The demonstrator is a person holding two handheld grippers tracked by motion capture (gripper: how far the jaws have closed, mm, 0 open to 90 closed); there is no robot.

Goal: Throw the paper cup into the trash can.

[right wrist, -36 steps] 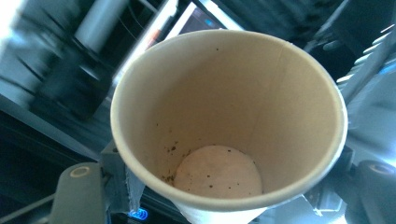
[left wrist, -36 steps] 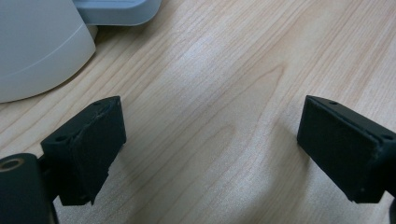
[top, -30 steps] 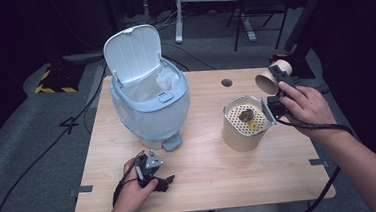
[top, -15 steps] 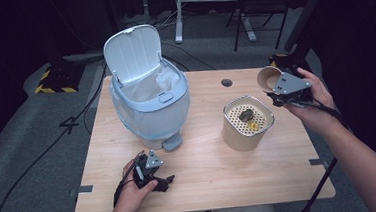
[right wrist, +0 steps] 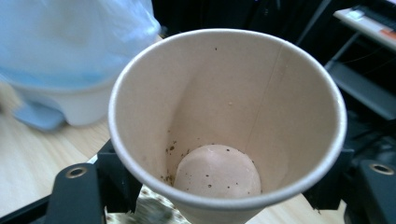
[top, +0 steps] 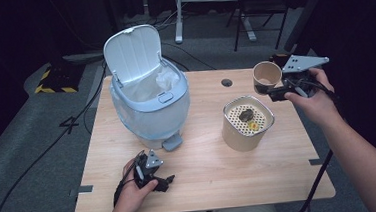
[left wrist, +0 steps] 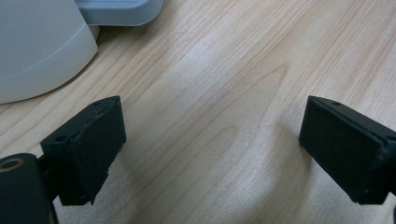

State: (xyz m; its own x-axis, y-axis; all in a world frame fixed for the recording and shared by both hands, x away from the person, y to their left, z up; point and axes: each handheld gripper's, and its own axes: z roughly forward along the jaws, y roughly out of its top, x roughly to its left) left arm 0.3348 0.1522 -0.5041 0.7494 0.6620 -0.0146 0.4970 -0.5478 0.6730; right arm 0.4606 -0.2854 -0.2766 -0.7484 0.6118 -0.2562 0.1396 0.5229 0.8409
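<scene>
paper cup (top: 266,75) in right gripper (top: 275,91) jaws, tilted, mouth toward camera; left gripper (left wrist: 210,154) jaws wide apart

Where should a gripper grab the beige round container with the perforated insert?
Probably the outer wall of the beige round container with the perforated insert, from the side, jaws level, if they span it. It stands upright on the wooden table with smooth straight sides. The perforated top holds scraps, so coming from above looks poor. Its near side is free of the blue pedal bin.

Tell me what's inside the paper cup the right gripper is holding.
The paper cup in the right gripper is nearly empty: dark specks cling to its bottom and lower wall. The near rim hides part of the bottom.
</scene>
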